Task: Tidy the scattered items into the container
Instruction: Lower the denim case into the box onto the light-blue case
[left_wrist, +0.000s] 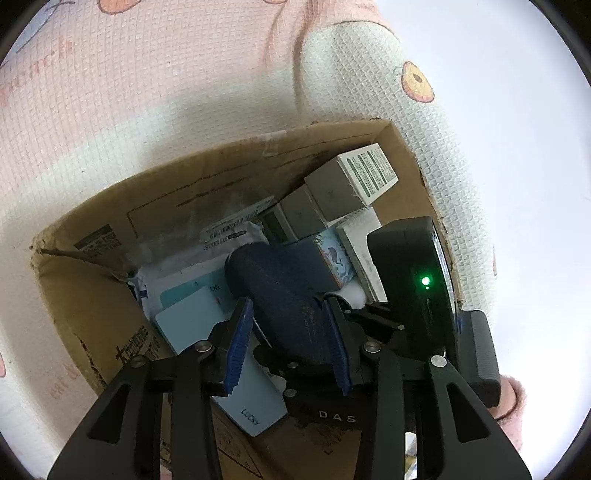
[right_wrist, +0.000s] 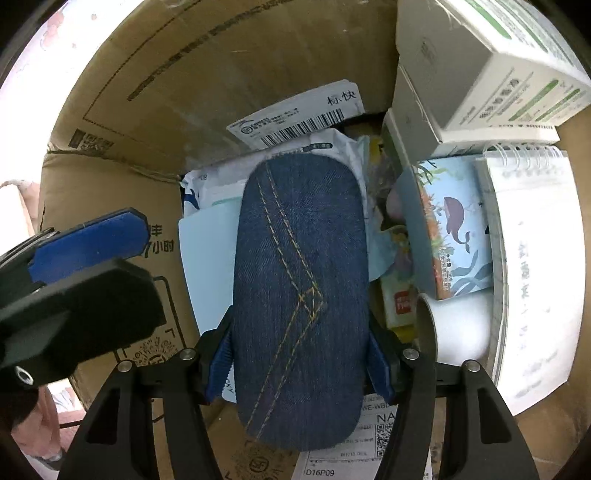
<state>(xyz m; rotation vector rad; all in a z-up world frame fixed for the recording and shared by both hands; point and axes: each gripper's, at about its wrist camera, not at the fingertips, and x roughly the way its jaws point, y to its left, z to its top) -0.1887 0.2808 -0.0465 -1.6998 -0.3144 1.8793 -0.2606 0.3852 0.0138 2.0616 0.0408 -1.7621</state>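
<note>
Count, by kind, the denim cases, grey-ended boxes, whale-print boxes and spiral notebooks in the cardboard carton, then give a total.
denim case: 1
grey-ended boxes: 2
whale-print box: 1
spiral notebook: 1
Total: 5

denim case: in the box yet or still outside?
In, but not released. The denim case lies over the packets inside the cardboard box, with the right hand-held gripper shut on its sides.

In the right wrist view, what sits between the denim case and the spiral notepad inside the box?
In the right wrist view, the whale-print box stands between the denim case and the spiral notepad, with a white cup below it.
</note>
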